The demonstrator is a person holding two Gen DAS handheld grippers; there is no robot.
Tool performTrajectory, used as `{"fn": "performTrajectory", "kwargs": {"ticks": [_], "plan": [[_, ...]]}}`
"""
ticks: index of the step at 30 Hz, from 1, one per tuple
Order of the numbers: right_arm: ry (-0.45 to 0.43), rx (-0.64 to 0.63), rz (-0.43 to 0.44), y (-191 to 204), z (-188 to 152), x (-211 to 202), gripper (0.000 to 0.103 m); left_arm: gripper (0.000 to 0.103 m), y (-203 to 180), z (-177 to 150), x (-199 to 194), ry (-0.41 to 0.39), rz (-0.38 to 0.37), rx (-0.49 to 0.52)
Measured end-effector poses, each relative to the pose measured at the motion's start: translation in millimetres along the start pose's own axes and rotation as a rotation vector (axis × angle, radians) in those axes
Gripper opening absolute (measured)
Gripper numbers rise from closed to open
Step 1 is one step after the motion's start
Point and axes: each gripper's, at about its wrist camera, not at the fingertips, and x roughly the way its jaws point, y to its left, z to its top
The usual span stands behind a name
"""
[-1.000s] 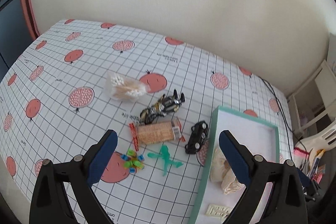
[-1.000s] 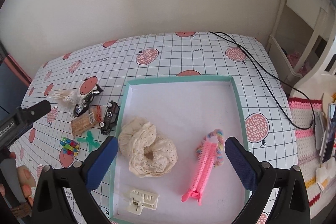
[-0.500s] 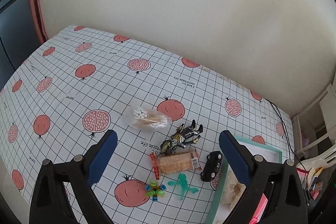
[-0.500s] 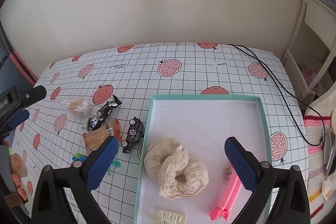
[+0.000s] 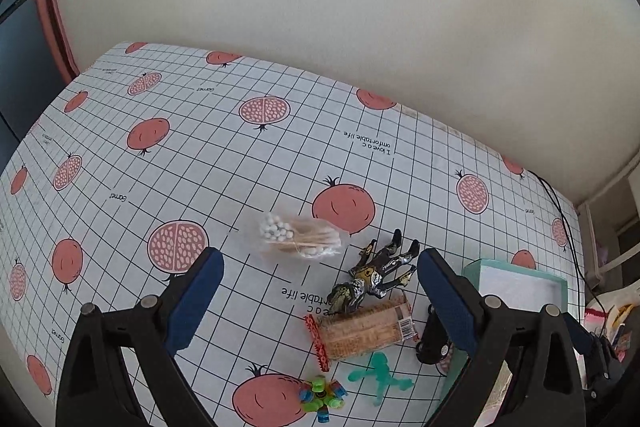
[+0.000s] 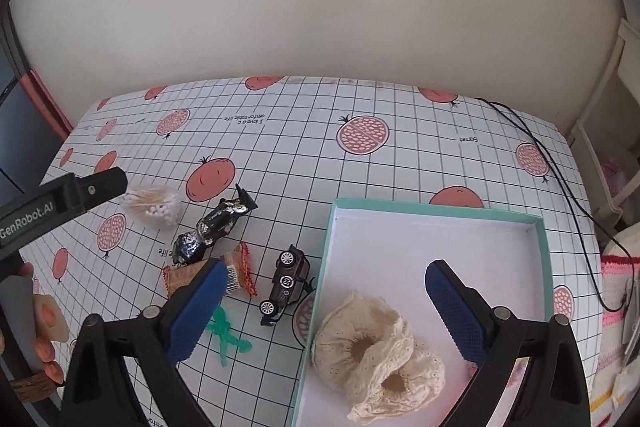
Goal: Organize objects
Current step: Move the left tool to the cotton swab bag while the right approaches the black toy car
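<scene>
Scattered small objects lie in the lower middle of the left wrist view, on the grid-patterned tablecloth with pomegranate prints (image 5: 168, 163): a clear bag of cotton swabs (image 5: 298, 239), a black-and-gold toy action figure (image 5: 374, 281), a tan snack packet with red crimped ends (image 5: 362, 331), a black toy car (image 6: 286, 281), a green plastic figure (image 5: 380, 379) and a small multicoloured toy (image 5: 320, 393). At the right of that cluster sits the mint-green shallow box with a white floor (image 6: 538, 267), already holding two cream lace scrunchies (image 6: 376, 359).

The step in hand appears to be choosing the next loose item for the box. A good pick would be one piece at a time, taking an item with free sides, such as the swab bag, which lies apart from the rest; the figure and the snack packet touch or overlap, so a grab there risks dragging both.

The left gripper (image 5: 320, 287) is spread wide, holding nothing, raised above the table with the cluster between its blue pads (image 5: 192, 301). The right gripper (image 6: 320, 311) is likewise wide apart and empty, poised over the near left edge of the box, touching nothing.
</scene>
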Motion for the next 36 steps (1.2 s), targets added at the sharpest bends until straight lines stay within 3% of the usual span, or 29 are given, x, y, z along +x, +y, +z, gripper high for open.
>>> {"fn": "performTrajectory", "kwargs": {"ticks": [10, 20, 25, 36], "plan": [[0.06, -0.042, 0.054, 18.1, -8.8, 33.8, 0.094, 0.097, 19.8, -6.0, 29.4, 0.095, 0.033, -0.047], [0.1, -0.03, 0.104, 19.0, -11.3, 53.7, 0.068, 0.097, 26.3, -7.4, 40.1, 0.125, 0.015, -0.098], [0.122, -0.038, 0.109, 19.8, -13.0, 60.5, 0.06, 0.097, 33.2, -7.4, 46.2, 0.11, 0.022, -0.139], [0.153, -0.04, 0.109, 15.6, -16.0, 73.2, 0.052, 0.097, 49.3, -3.2, 70.1, 0.039, 0.009, -0.205]]}}
